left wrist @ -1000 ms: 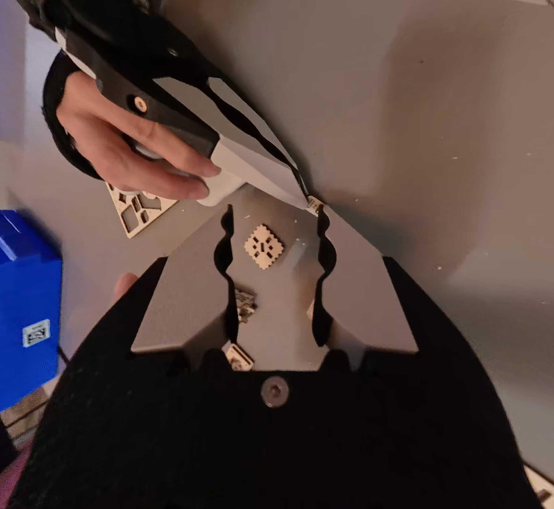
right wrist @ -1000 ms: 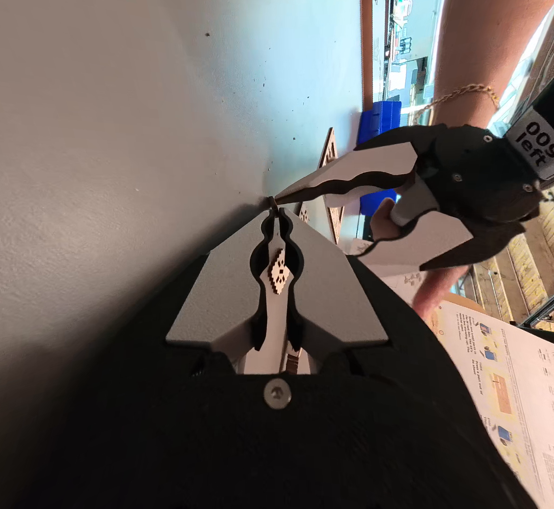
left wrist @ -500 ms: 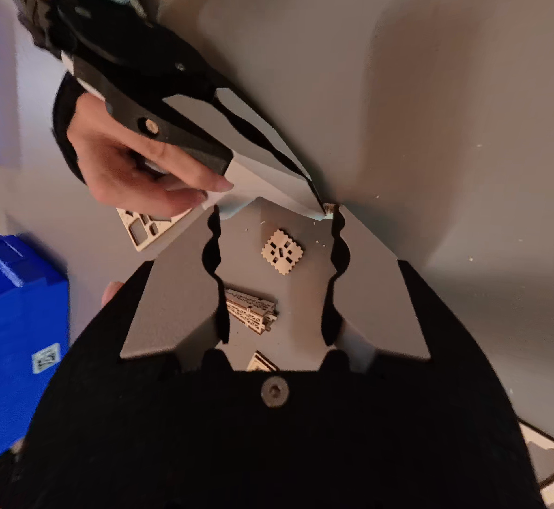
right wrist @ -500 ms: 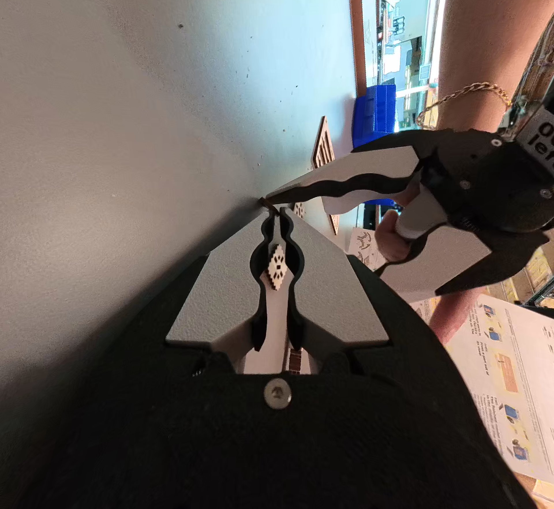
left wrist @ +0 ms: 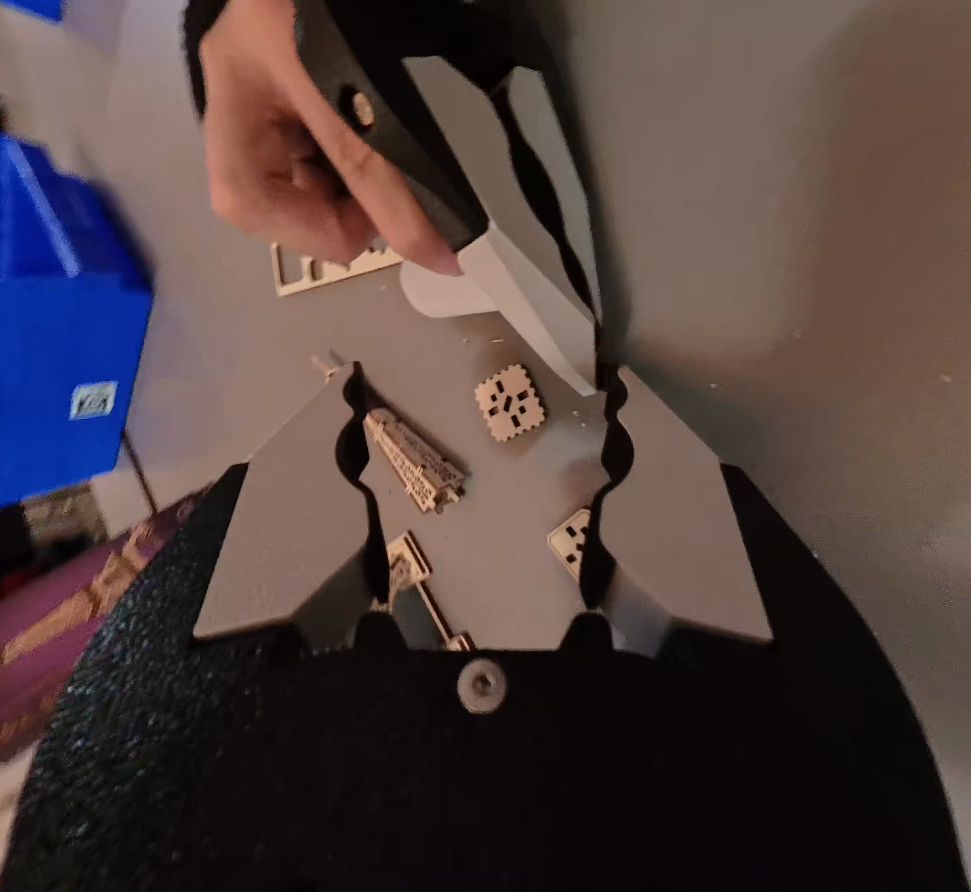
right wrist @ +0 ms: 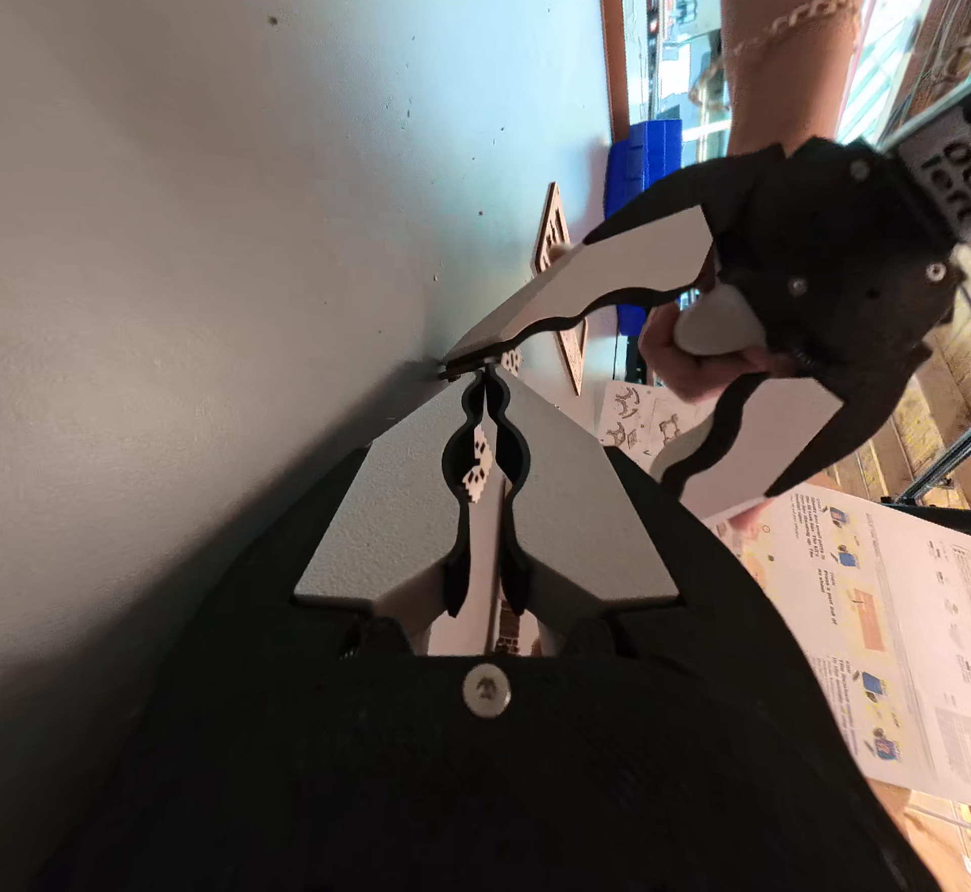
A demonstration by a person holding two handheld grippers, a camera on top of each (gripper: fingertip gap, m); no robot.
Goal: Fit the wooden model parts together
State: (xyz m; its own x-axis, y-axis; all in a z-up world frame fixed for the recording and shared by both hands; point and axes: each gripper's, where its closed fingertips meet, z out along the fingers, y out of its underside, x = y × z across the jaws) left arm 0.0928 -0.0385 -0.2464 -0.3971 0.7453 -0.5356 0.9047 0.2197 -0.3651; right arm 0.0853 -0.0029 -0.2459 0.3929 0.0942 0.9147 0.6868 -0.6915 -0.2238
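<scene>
in the left wrist view the left tongs (left wrist: 481, 378) stand wide open with nothing between the fingers, low over the plain grey counter (left wrist: 788, 184). between the fingers lie a small square scalloped wooden plate with dark slots (left wrist: 509, 409), a tapered wooden lattice tower piece (left wrist: 415, 462), a thin wooden frame piece (left wrist: 415, 588) and, partly behind the right finger, a second slotted wooden square (left wrist: 570, 546). the right tongs (left wrist: 596, 367), held by a hand (left wrist: 283, 152), come in from above with the fingers drawn together at the tip of the left tongs' right finger; whether they grip anything cannot be told here. a cut-out wooden sheet (left wrist: 326, 273) lies beyond the hand, a blue plastic bin (left wrist: 58, 341) at the left. in the right wrist view the right tongs (right wrist: 486, 375) are pinched almost closed, tips on the counter (right wrist: 210, 184) beside a tiny dark wooden part (right wrist: 454, 370) under the left tongs' (right wrist: 551, 425) upper finger. a printed instruction sheet (right wrist: 867, 630) lies at the right.
</scene>
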